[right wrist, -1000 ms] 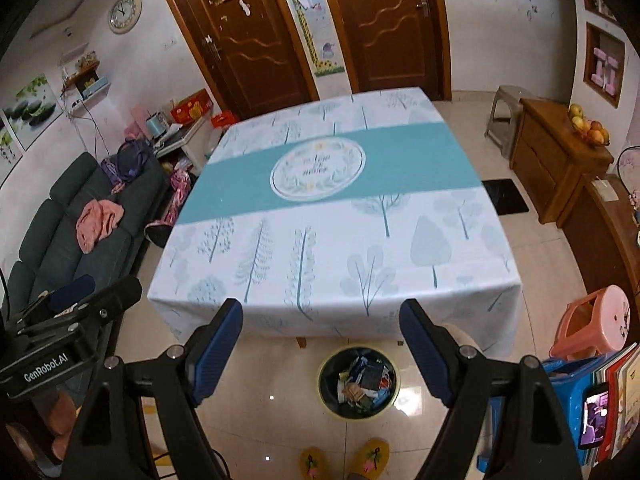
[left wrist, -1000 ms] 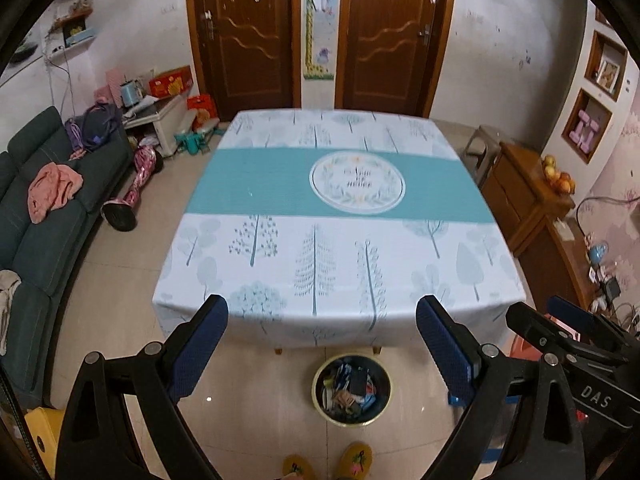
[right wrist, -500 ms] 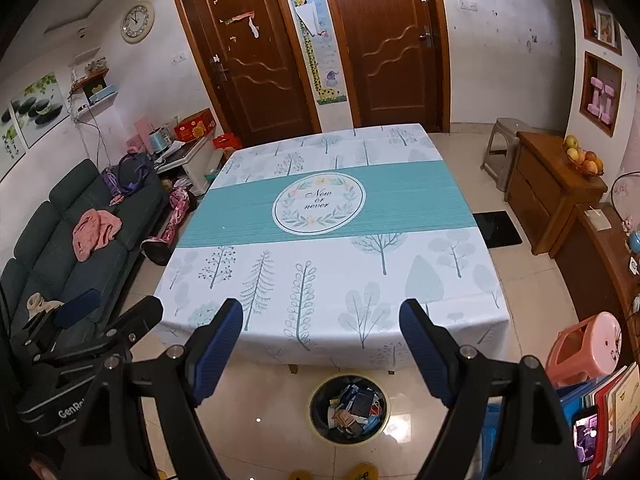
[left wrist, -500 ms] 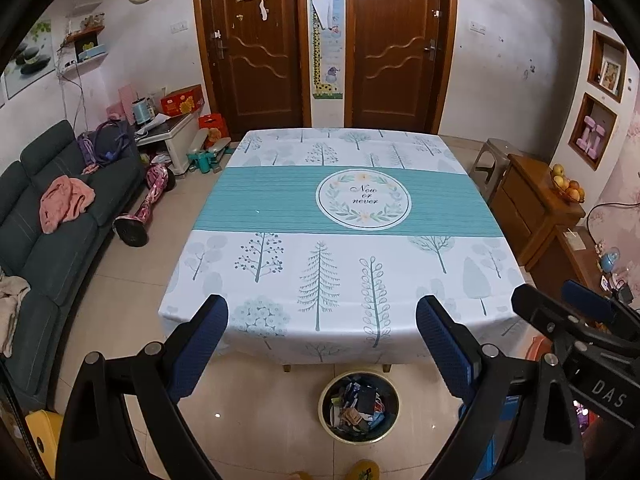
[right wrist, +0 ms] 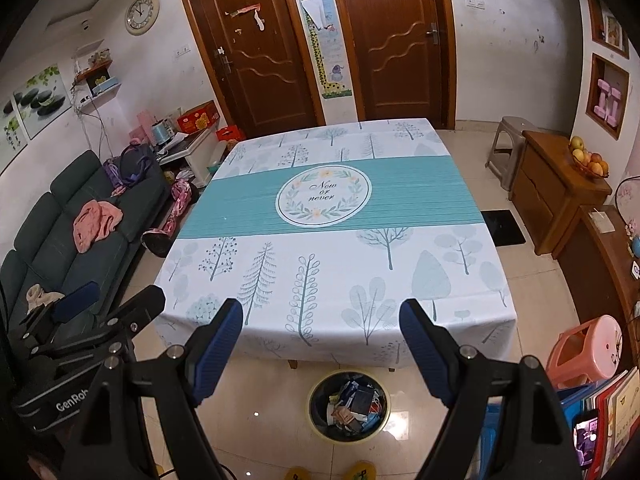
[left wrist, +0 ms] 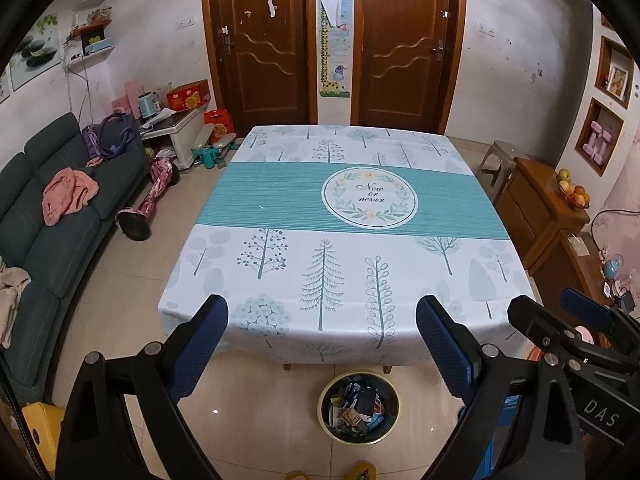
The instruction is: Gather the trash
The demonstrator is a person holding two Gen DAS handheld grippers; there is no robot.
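A round waste bin [left wrist: 359,407] [right wrist: 349,405] full of wrappers and paper scraps stands on the tiled floor at the near edge of the table [left wrist: 344,248] [right wrist: 328,248]. The table wears a white and teal tree-print cloth, and I see no trash on it. My left gripper [left wrist: 322,348] hangs open above the near table edge with nothing between its blue pads. My right gripper [right wrist: 320,344] is open too, at about the same height, and holds nothing. Each gripper shows at the edge of the other's view.
A dark green sofa [left wrist: 44,236] with clothes runs along the left wall. A wooden cabinet [left wrist: 536,204] with a fruit bowl stands on the right, with a pink stool [right wrist: 588,352] nearer. Two brown doors [left wrist: 332,40] close the far wall. Yellow slippers [left wrist: 360,472] show at the bottom.
Both grippers have risen and tilted up, so more of the far wall and doors shows and the bin sits lower in view. Both stayed open and empty.
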